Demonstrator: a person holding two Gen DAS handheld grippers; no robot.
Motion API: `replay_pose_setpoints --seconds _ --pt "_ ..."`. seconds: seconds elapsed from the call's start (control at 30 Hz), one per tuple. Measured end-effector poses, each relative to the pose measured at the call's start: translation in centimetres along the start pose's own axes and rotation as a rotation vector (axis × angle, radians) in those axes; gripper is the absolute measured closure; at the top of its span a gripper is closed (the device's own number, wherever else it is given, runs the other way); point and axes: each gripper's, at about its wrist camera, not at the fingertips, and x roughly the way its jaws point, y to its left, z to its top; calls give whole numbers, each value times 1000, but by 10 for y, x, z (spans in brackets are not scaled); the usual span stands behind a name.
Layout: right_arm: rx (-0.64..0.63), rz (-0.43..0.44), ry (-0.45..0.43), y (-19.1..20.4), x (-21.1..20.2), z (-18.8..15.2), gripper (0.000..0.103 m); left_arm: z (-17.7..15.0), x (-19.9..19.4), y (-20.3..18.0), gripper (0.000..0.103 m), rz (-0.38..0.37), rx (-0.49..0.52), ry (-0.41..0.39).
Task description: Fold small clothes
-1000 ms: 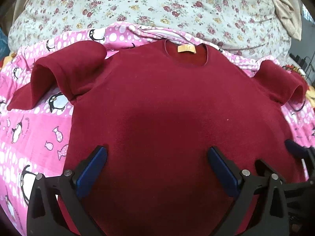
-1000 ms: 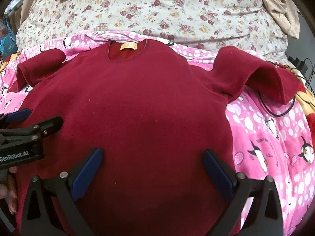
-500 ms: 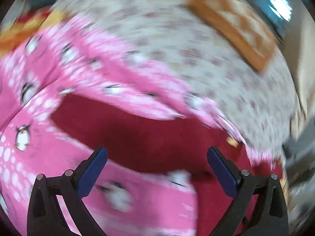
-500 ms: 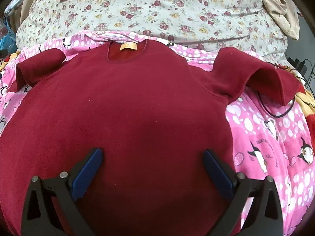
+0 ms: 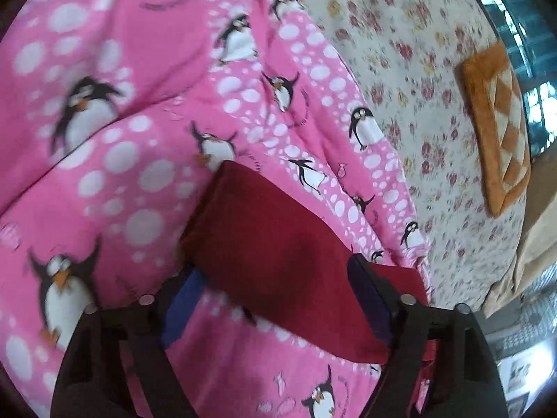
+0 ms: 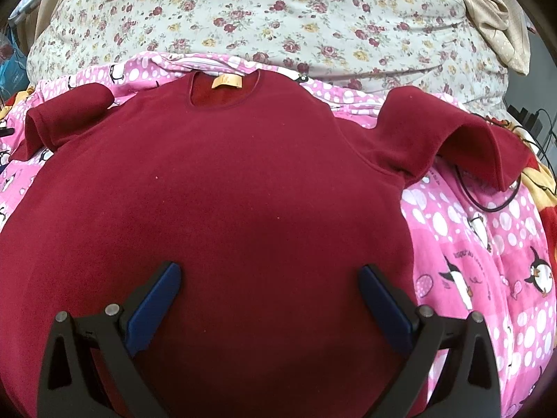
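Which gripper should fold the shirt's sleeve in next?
Probably the left gripper: it is open right at the left sleeve, which lies between its fingers. The right gripper hovers open over the middle of the red shirt, away from either sleeve.

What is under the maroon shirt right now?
The maroon shirt lies on the pink penguin blanket. A black cable runs beneath its right sleeve; anything under the body is covered.

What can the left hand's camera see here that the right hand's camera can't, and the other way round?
Only the left wrist view shows the left gripper, open astride the shirt's left sleeve.

Only the right wrist view shows the whole dark red shirt, its neck label and the open right gripper.

Both show the pink penguin blanket, floral bedsheet and orange cushion.
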Motion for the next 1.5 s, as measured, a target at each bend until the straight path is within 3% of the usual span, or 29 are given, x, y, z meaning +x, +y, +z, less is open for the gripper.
replay_pose_setpoints --seconds 0.07,0.1,0.13,0.2,0.3,0.43,0.5,0.6,0.73,0.87,0.97,1.07,1.13,1.2,1.27,1.33,1.43,1.5 --pt "0 0 0 0 0 0 0 3 3 2 51 13 -11 -14" --pt "0 -1 0 0 0 0 0 5 3 5 61 22 -21 -30" --pt "-1 -1 0 0 0 0 0 5 2 7 78 44 -29 -44" --pt "0 0 0 0 0 0 0 4 3 10 103 132 -42 -53" --pt "0 0 -1 0 0 -1 0 -2 -12 0 103 220 14 -108" --pt "-2 -2 -3 1 1 -1 0 6 -78 -34 103 351 128 -346" --pt "-3 -4 -4 1 1 0 0 15 -109 -44 103 357 139 -412" --pt "-5 -7 -4 2 1 1 0 15 -127 -68 103 336 212 -423" --pt "-3 -7 -6 2 1 1 0 -11 -103 -124 103 129 317 -330" --pt "8 4 1 -2 -2 -1 0 -85 -34 -215 103 -100 499 -165" --pt "26 21 2 -6 -8 2 1 -149 23 -262 103 -200 610 -62" --pt "70 46 -91 -14 -28 7 2 -197 86 -271 103 -194 634 67" --pt "93 73 -162 -19 -41 11 2 -219 118 -265 103 -101 661 150" --pt "129 123 -210 -26 -47 18 2 -236 129 -265 97 -62 726 223" --pt "170 207 -234 -32 -45 29 2 -247 117 -266 91 -39 785 208" --pt "191 336 -226 -34 -32 50 3 -251 105 -264 86 -37 775 214" --pt "226 470 -168 -31 -6 70 13 -258 92 -246 84 -22 633 255" --pt "252 625 -92 -22 23 86 25 -266 89 -231 84 -13 568 267"
